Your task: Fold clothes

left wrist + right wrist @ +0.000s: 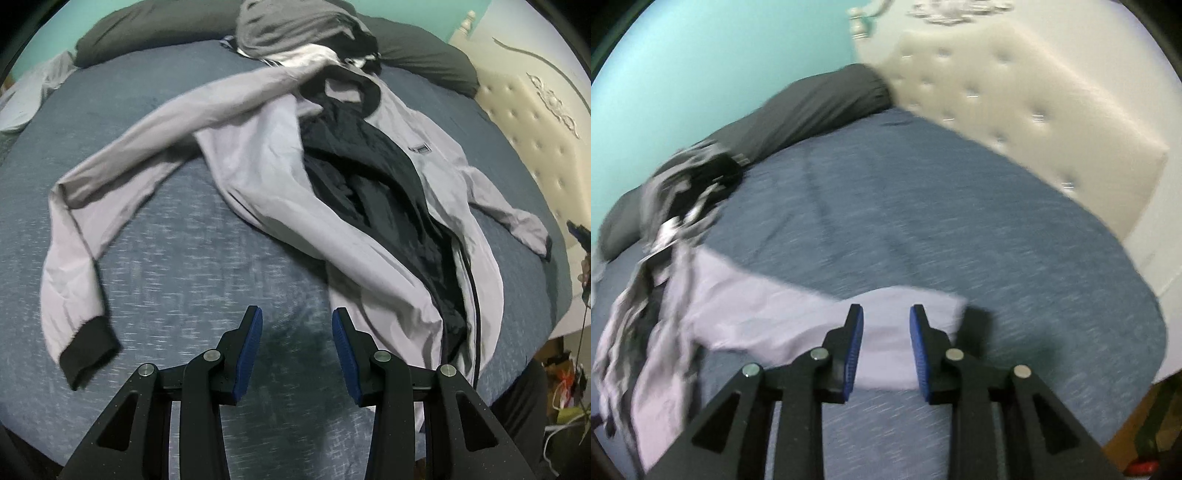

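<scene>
The left gripper (297, 354) hangs just above the bed (177, 266), its blue pads spread wide with nothing between them but blue cover. Ahead and to its right lies the jacket (266, 173), pale lilac, unzipped, its black lining showing down the middle. One sleeve (74, 236) runs out to the gripper's left and bends back toward it, ending in a black cuff; the other stretches away to the right. The right gripper (886, 347) is likewise wide open and empty, poised over that right sleeve (894, 332). Beyond the jacket, a heap of clothes (295, 33) rests against the dark pillows (147, 29). By the look of it, the jacket lies spread out, not folded: sleeves, body and the heap remain.
</scene>
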The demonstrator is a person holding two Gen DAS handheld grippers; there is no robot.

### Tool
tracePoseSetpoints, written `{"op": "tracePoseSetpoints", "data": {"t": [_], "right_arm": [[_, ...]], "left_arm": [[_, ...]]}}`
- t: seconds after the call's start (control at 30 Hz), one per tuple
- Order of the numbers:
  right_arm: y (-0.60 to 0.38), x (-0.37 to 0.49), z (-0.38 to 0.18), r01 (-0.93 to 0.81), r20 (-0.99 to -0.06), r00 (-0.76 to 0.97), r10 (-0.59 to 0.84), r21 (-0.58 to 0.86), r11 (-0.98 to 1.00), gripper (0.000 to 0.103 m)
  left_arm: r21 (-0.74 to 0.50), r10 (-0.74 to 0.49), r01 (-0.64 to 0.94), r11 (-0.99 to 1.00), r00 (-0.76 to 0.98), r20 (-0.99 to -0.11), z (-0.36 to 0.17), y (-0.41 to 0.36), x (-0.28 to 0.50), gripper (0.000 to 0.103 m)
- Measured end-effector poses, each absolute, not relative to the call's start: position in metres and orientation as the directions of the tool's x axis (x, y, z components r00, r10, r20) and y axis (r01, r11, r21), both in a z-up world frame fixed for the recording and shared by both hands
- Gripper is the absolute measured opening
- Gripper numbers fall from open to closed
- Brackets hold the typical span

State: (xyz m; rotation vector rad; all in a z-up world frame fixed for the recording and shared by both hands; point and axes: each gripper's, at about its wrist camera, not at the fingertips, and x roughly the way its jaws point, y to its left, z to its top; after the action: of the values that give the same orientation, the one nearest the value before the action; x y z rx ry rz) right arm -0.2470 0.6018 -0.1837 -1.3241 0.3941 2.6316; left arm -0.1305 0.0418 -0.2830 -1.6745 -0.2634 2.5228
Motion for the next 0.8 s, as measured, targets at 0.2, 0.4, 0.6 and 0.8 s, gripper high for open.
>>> {"op": "tracePoseSetpoints", "data": {"t": [0.2, 0.4, 0.6, 0.8], "right_arm": [[0.520, -0.248, -0.197, -0.052, -0.831, -0.520, -0.196, 0.260, -0.964, 0.033], [0.405, -0.235, -0.238, 0.149, -0.861, -0.344, -0.374, 0.343, -0.927, 0.048], [0.324, -0.226, -0.268, 0.259, -0.876, -0.212, -0.434, 0.377, -0.889, 0.061], [0.296, -0.234, -0.296, 0.264, -0.890, -0.157, -0.429, 0.381, -0.886, 0.064]], "left_arm": [[-0.245, 0.231, -0.006, -0.970, -0.349, -0.908, -0.306, 0.064, -0.134, 0.043], [-0.270, 0.272, -0.049, -0.961, -0.316, -0.909, -0.318, 0.088, -0.131, 0.043], [-0.317, 0.326, -0.078, -0.945, -0.298, -0.897, -0.326, 0.105, -0.128, 0.062], [-0.332, 0.348, -0.106, -0.937, -0.273, -0.897, -0.338, 0.119, -0.128, 0.062]]}}
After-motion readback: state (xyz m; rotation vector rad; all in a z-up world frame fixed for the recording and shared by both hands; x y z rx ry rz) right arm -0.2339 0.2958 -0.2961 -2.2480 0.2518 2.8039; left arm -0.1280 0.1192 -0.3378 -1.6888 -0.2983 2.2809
